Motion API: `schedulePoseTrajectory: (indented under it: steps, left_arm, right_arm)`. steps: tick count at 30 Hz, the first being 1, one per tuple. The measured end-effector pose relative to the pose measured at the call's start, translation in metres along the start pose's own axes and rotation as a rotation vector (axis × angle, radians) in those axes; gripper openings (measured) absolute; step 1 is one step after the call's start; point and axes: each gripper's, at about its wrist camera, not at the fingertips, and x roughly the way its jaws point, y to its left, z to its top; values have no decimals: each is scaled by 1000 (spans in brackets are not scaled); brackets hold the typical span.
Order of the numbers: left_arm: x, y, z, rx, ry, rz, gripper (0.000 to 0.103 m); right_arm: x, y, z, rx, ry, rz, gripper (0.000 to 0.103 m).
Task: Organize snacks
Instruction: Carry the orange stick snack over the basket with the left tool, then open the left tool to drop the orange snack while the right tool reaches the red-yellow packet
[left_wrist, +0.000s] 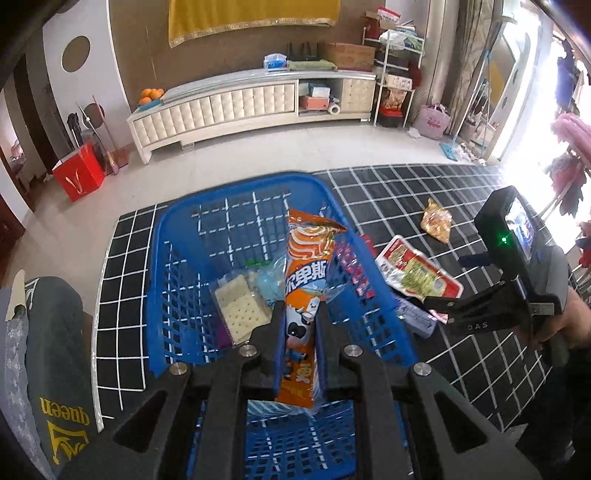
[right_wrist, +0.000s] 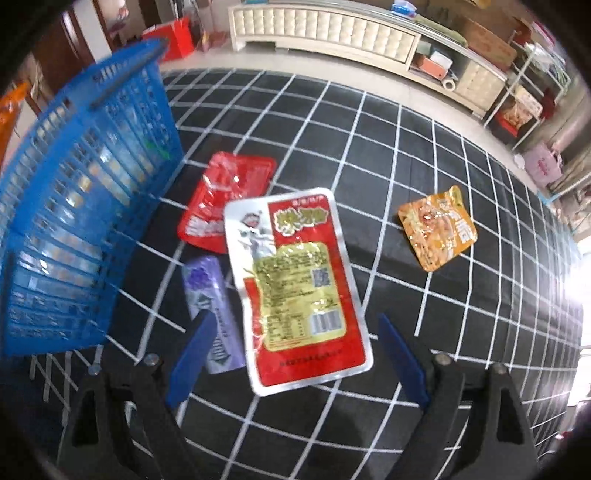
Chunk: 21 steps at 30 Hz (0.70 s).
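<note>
On black grid mat (right_wrist: 406, 184), blue basket (right_wrist: 74, 221), cream cabinet (left_wrist: 221, 107) behind

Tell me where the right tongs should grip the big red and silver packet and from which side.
Grip the near short edge of the red and silver packet, coming in low from the near side. It lies flat, lengthwise between the open right tongs, its left edge overlapping the purple packet, so that sealed edge is probably the freest part to pinch.
</note>
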Motion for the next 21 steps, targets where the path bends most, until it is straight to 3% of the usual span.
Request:
schedulePoseTrajectory:
  steps: [11, 21]
  left_arm:
    - [28, 9, -2, 2, 56, 6, 13]
    - [44, 15, -4, 10, 104, 30, 13]
  right_arm:
    - [30, -2, 4, -41, 58, -72, 91]
    - [38, -22, 15, -39, -12, -24, 93]
